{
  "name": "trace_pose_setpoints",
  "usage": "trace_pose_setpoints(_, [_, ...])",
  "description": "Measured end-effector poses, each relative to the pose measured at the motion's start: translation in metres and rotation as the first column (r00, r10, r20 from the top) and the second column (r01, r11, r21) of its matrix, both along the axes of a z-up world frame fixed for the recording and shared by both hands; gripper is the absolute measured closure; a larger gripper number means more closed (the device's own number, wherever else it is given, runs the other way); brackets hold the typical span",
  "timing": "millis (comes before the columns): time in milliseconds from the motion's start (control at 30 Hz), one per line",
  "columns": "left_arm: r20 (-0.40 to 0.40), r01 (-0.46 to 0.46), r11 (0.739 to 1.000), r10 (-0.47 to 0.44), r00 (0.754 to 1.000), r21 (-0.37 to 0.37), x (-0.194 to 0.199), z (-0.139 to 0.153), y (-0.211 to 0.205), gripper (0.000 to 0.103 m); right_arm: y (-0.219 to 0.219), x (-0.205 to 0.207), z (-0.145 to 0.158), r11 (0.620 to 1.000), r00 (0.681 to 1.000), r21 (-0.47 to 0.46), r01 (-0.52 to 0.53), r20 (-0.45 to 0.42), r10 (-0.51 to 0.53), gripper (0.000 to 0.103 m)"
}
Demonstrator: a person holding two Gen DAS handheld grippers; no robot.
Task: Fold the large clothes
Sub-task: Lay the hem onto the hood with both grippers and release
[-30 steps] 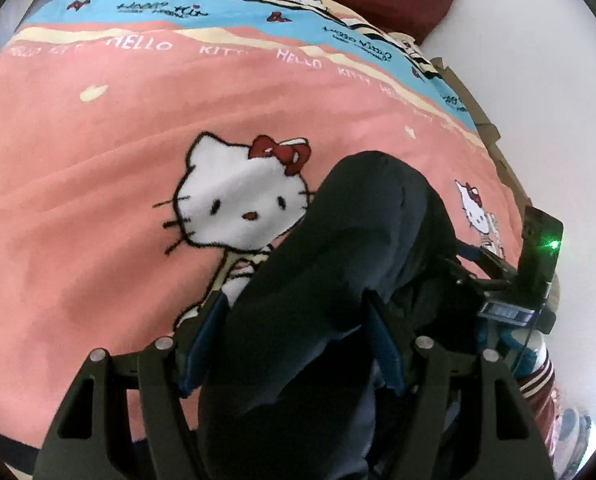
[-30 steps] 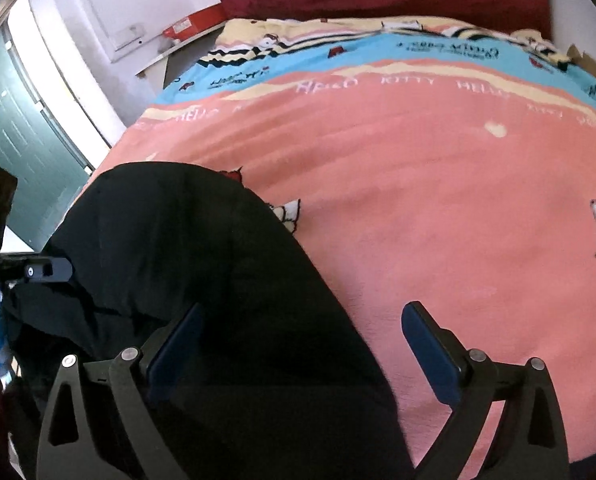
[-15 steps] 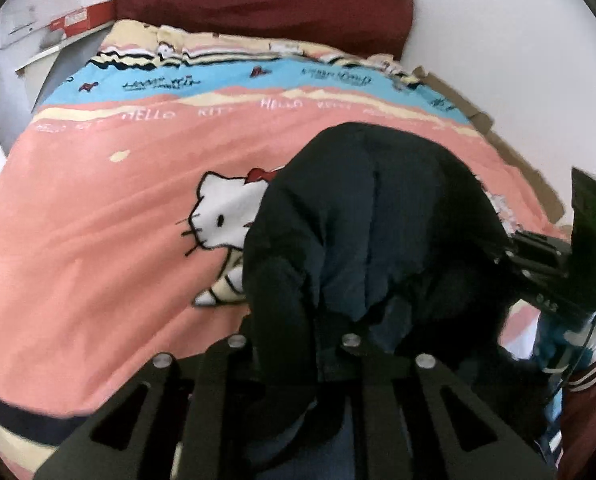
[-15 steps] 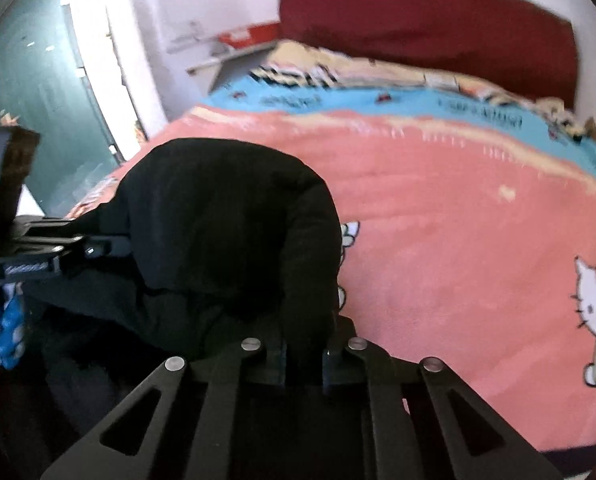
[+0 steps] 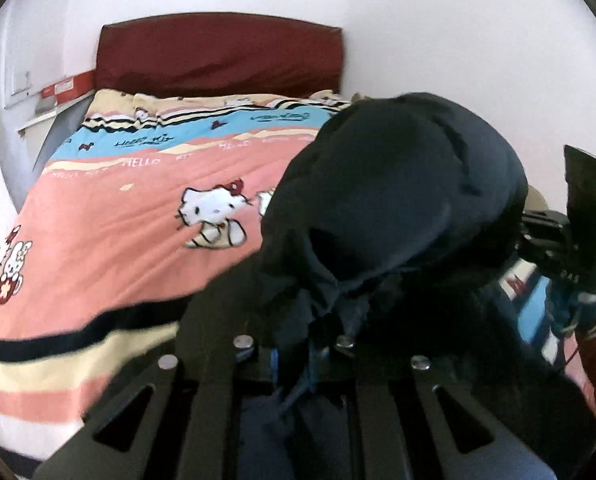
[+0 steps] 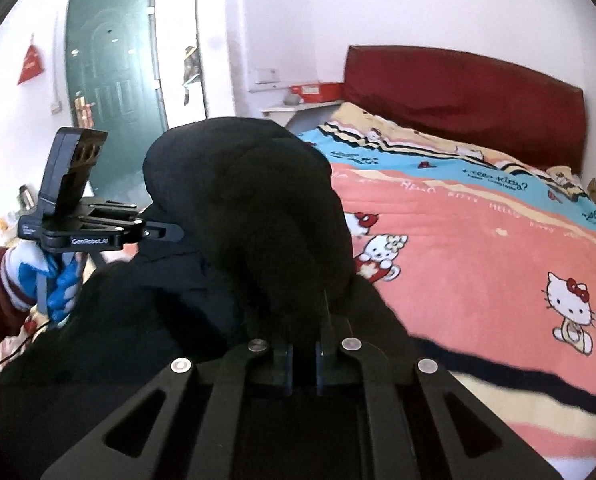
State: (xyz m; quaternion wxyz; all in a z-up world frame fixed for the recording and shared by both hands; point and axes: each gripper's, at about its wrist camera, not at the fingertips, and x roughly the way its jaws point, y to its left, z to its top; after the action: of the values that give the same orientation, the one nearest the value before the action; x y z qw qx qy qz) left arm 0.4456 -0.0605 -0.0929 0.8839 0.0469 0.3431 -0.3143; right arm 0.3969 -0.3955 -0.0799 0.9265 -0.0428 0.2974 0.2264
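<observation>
A large black padded garment (image 5: 398,200) hangs bunched between both grippers, lifted above the near edge of the bed. My left gripper (image 5: 293,354) is shut on its fabric at the bottom of the left wrist view. My right gripper (image 6: 304,354) is shut on the same garment (image 6: 249,216) at the bottom of the right wrist view. The right gripper's body (image 5: 578,220) shows at the right in the left wrist view. The left gripper's body (image 6: 77,208) shows at the left in the right wrist view, held by a gloved hand.
The bed has a pink Hello Kitty blanket (image 5: 117,240), also in the right wrist view (image 6: 478,260), with a dark red headboard (image 5: 217,52) against a white wall. A green door (image 6: 113,88) stands at the left, and a shelf with a red box (image 6: 314,90) beside the bed.
Both grippers closed on the black garment, then lifted it up and back from the blanket. The views now tilt upward and show the headboard and walls.
</observation>
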Motion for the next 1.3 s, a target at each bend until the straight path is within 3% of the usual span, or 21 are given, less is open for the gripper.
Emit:
trace_pose_setpoints(267, [0.015, 0.054, 0.998, -0.054, 0.998, 0.017, -0.072, -0.036, 0.017, 0.095, 0.02, -0.08, -0.036, 0.996, 0.996, -0.056, -0.065, -0.063, 0.062, 0.095])
trace_pose_setpoints(400, [-0.036, 0.052, 0.998, -0.051, 0.998, 0.019, -0.074, -0.069, 0.014, 0.095, 0.018, -0.079, -0.077, 0.997, 0.987, -0.038, -0.065, -0.151, 0.059, 0.095])
trace_pose_setpoints(533, [-0.079, 0.038, 0.999, -0.037, 0.996, 0.005, -0.064, -0.075, 0.012, 0.095, 0.013, -0.063, -0.097, 1.0, 0.98, 0.005, -0.03, -0.198, 0.03, 0.094])
trace_pose_setpoints(733, [-0.12, 0.01, 1.0, -0.007, 0.993, 0.028, -0.067, -0.067, 0.01, 0.092, 0.019, -0.066, -0.091, 0.999, 0.975, -0.043, 0.003, -0.222, -0.013, 0.094])
trace_pose_setpoints(833, [-0.146, -0.009, 1.0, 0.011, 0.989, 0.017, -0.07, -0.053, 0.014, 0.087, 0.023, -0.073, -0.08, 0.996, 0.973, -0.086, 0.014, -0.228, -0.033, 0.086])
trace_pose_setpoints(1000, [-0.152, -0.022, 0.997, 0.032, 0.988, 0.071, -0.076, -0.049, 0.011, 0.082, 0.018, -0.076, -0.072, 0.994, 0.969, -0.109, 0.032, -0.241, -0.057, 0.072])
trace_pose_setpoints(1300, [-0.163, -0.115, 0.988, 0.131, 0.978, 0.103, -0.086, -0.058, 0.007, 0.078, 0.034, -0.073, -0.089, 0.981, 0.959, -0.179, 0.072, -0.256, -0.117, 0.067])
